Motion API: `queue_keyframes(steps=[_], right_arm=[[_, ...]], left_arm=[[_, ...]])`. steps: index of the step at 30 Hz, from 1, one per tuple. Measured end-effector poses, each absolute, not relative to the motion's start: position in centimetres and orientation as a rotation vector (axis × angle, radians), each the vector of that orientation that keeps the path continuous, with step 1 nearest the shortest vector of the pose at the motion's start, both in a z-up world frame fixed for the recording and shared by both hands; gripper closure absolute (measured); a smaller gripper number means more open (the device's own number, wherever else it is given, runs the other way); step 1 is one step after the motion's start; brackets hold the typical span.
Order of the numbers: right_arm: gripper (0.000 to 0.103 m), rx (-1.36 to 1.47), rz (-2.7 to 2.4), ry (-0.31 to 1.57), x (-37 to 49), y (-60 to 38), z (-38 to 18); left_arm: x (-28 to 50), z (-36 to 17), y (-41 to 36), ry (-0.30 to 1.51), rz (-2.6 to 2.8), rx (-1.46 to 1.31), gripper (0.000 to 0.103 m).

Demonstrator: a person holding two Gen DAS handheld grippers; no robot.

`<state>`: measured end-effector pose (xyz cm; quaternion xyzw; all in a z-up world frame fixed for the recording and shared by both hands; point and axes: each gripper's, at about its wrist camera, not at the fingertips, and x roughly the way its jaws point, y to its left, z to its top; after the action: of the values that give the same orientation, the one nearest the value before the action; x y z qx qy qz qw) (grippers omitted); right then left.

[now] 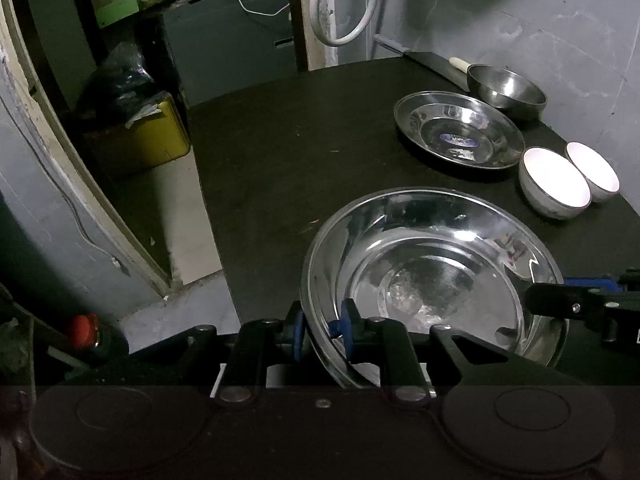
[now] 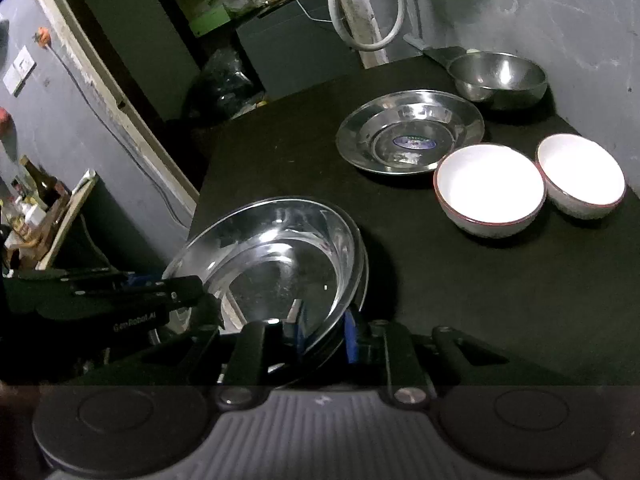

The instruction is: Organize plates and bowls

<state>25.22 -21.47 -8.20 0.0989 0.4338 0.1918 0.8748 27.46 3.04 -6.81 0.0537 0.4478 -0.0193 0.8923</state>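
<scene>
Large shiny steel basin (image 1: 432,276) sits on the black table (image 1: 300,152), nearer than the flat steel plate (image 1: 458,130). Left gripper (image 1: 322,334) and right gripper (image 2: 322,334) pinch opposite rims (grips look slack).

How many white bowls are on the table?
2. The larger-looking white bowl sits beside the steel plate; the second white bowl is just past it, by the wall. None looks hidden.

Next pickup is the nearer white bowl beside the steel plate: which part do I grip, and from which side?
Take the nearer white bowl by its rim, one finger inside and one outside, from above on the near edge. It stands upright and empty. Its far side crowds the steel plate, its right the second white bowl.
</scene>
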Motion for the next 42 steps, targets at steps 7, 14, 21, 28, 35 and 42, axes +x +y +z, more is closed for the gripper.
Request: queue_keyframes(steps=[7,14,21,28,35,42], right_arm=[[0.075,0.110,0.390,0.899,24.9,-20.3,-7.9],[0.073,0.027,0.382,0.883,24.6,-19.2,-8.0],[0.065,0.009,0.392,0.872,24.6,-18.7,-8.2],[0.024,0.042,0.389,0.854,24.6,-19.7,-8.1],[0.000,0.089,0.367,0.772,24.0,-21.8,-7.4],[0.000,0.051,0.277,0.675,26.4,-24.7,-5.7]], left_arm=[[27.1,-7.3,2.3,0.955,-0.032,0.154,0.079],[27.1,-7.7,2.0,0.949,-0.016,0.204,0.079],[27.2,-7.5,2.7,0.948,-0.005,0.158,0.068],[27.2,-6.5,3.4,0.921,0.029,0.122,0.013],[29.2,-5.7,5.1,0.878,0.062,-0.032,0.001],[33.8,-4.5,4.0,0.795,0.012,-0.116,0.001]])
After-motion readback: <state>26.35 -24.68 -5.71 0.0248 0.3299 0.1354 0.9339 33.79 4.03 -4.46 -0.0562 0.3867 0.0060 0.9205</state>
